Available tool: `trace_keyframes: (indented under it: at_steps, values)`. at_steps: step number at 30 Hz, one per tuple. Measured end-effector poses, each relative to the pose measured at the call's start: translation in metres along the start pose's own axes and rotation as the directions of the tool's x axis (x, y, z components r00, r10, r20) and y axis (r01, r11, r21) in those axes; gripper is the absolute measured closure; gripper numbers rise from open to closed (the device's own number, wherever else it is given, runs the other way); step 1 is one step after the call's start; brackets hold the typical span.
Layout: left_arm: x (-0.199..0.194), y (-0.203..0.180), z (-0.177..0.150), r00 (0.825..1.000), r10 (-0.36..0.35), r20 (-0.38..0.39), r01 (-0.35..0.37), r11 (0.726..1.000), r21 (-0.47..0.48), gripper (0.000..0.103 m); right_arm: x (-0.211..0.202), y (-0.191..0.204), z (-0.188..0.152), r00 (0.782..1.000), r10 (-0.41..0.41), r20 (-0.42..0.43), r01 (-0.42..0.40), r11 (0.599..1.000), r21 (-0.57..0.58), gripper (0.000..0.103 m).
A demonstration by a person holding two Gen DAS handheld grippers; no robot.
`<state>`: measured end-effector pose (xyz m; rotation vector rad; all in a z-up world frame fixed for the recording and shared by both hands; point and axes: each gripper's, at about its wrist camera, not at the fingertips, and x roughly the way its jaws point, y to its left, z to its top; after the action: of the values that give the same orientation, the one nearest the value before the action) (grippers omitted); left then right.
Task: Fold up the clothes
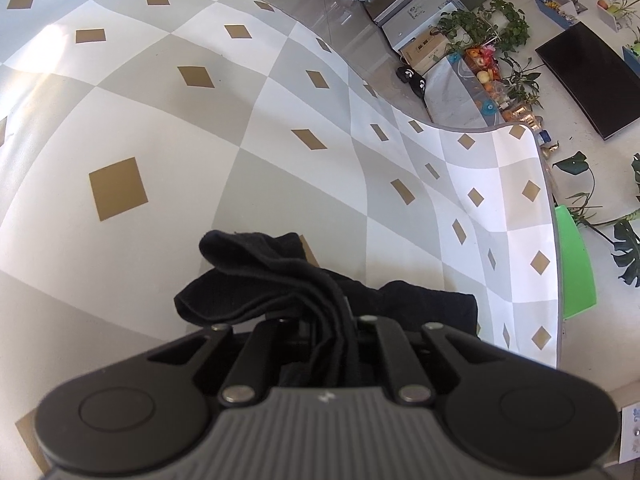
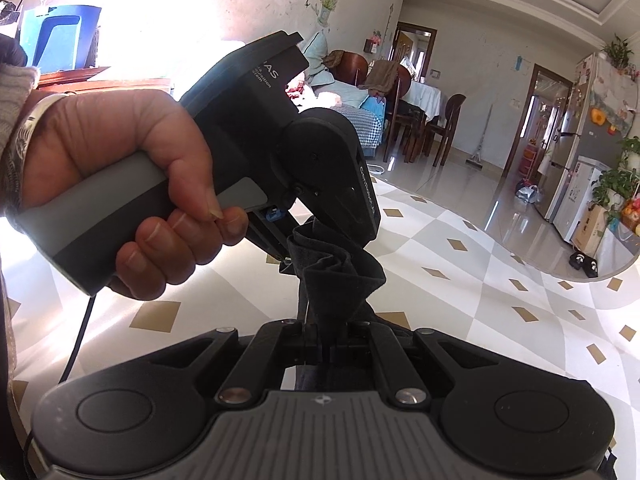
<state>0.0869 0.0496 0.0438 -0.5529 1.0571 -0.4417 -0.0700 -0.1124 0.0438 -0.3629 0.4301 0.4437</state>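
In the right wrist view, going from the left edge: a person's left hand [image 2: 132, 196] wraps the grey handle of the left claw [image 2: 294, 258], a knitted cuff and a bangle at the wrist. That claw slants down toward the centre of the frame and is clenched on the upper end of the black garment [image 2: 336, 276] — the cloth bunches in folds just under its tip. Below it, at bottom centre, the right claw [image 2: 326, 346] is also clenched, the same garment pinched between its closed fingers and a strip of it trailing down through the linkage. So the two claws hold the cloth close together, lifted off the checked mat [image 2: 480, 300] that fills the lower right. Farther right, beyond the mat's edge, lie glossy floor tiles, a dining table with chairs [image 2: 432, 120] and a fridge [image 2: 576, 132] near the right edge.

In the left wrist view the mat [image 1: 180, 120] — grey and white diamonds with gold squares — covers the left and centre. At bottom centre the garment [image 1: 280, 280] lies crumpled over the left claw [image 1: 332, 332], running down between its closed fingers. At upper right stand potted plants [image 1: 488, 24] and a dark flat panel [image 1: 592, 80].
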Motion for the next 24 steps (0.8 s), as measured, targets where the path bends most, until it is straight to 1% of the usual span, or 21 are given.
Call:
trace_keyframes:
  at_steps: [6,12,21,24]
  values:
    - [0.001,-0.023,-0.001,1.000,-0.015,0.015,0.015,1.000,0.009,0.095,-0.012,-0.010,-0.001,0.999,-0.038,0.023,0.038,0.999,-0.004,0.099]
    - [0.005,-0.059,-0.001,0.999,-0.035,0.019,0.034,0.998,0.051,0.095,-0.024,-0.026,0.001,0.995,-0.087,0.046,0.086,0.996,0.030,0.099]
    - [0.025,-0.113,-0.005,0.998,-0.057,-0.007,0.058,0.993,0.104,0.095,-0.045,-0.055,-0.003,0.985,-0.160,0.061,0.154,0.984,0.092,0.099]
    - [0.036,-0.133,-0.006,0.998,-0.062,-0.022,0.064,0.990,0.126,0.095,-0.056,-0.071,-0.010,0.978,-0.200,0.057,0.192,0.974,0.124,0.099]
